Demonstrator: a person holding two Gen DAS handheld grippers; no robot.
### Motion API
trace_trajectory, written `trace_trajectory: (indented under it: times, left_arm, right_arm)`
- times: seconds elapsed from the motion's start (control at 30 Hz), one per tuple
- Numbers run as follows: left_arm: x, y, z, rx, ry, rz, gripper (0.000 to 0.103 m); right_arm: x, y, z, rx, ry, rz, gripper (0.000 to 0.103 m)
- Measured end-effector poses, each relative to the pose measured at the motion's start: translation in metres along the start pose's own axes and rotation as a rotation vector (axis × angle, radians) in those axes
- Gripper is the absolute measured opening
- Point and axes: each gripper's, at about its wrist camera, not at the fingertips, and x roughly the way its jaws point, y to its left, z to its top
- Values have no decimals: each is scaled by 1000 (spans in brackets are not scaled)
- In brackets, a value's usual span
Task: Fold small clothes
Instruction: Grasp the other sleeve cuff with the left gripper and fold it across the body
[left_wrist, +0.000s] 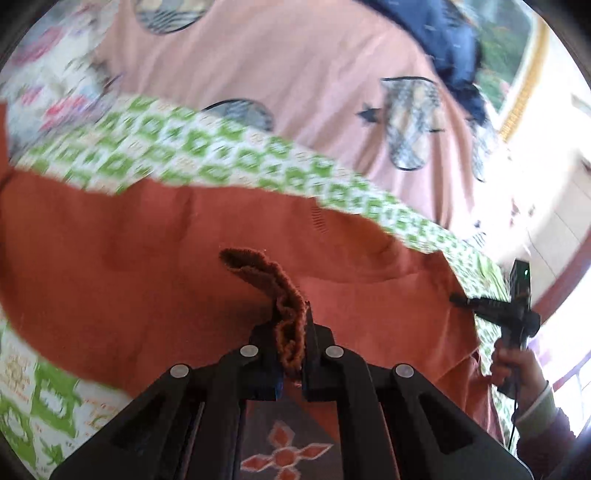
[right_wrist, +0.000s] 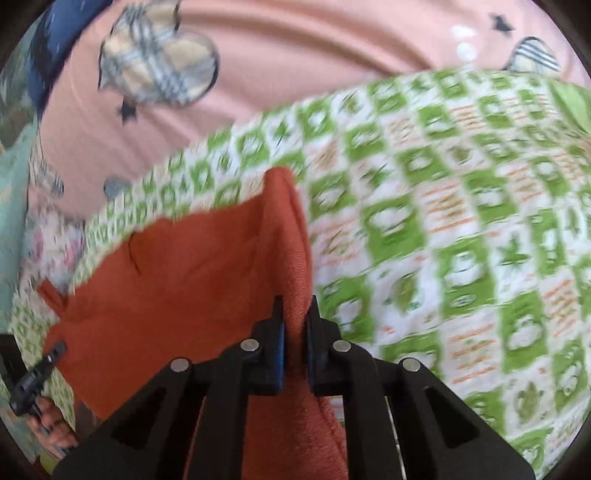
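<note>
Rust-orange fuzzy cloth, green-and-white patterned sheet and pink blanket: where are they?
Rust-orange fuzzy cloth (right_wrist: 207, 258): right wrist view, flat middle.
Green-and-white patterned sheet (right_wrist: 443, 221): right wrist view, bare patterned part.
Pink blanket with plaid patches (left_wrist: 314, 74): left wrist view, plain pink area.

No readable text, label, brand or number shows in either view. The green-and-white patterned sheet carries orange marks in its white squares that may be lettering, but they are too blurred to read.
</note>
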Motion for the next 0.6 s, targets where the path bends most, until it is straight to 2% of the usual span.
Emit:
trace_trajectory:
  times: [0.1,0.17,0.2,0.23,0.27,0.3,0.33,0.4,0.43,0.47,0.5,0.57,0.6]
  left_arm:
    - [23,-4,1,21,37,36,5]
    - [38,2,-3,8,82,68,6]
    - [42,6,-5,-6,105,72,6]
    - [43,9,-8,-13,112,68,6]
    - [42,10,-10,-11,113,70,6]
    - [40,9,-11,-6,111,69,6]
    - [39,9,-12,-4,112,68,6]
    - [41,8,-14,-2,122,74,6]
    - [42,8,-14,1,128,83,6]
    - [43,7,-15,3,131,87,6]
    - [40,8,-15,3,128,88,7]
    - [35,13,-13,-8,119,97,12]
    - [30,17,-13,-13,112,113,13]
  right_arm:
    - [18,-15,-7,40,61,-17,11]
    - [20,-16,-9,48,89,-67,12]
    - [15,-10,-7,31,63,-100,19]
    - [0,4,-6,-24,-3,-168,19]
    - [-7,16,-3,-57,-33,-171,20]
    - [-12,27,-1,-98,-53,-139,20]
    - [-10,41,2,-152,-40,-96,21]
    - [12,56,6,-210,49,-76,24]
    - [28,51,10,-198,95,-100,24]
    - [42,36,15,-157,120,-162,24]
    - [46,27,20,-125,116,-180,15]
    - [39,-3,24,17,105,-115,0]
    - [29,-3,22,30,86,-124,0]
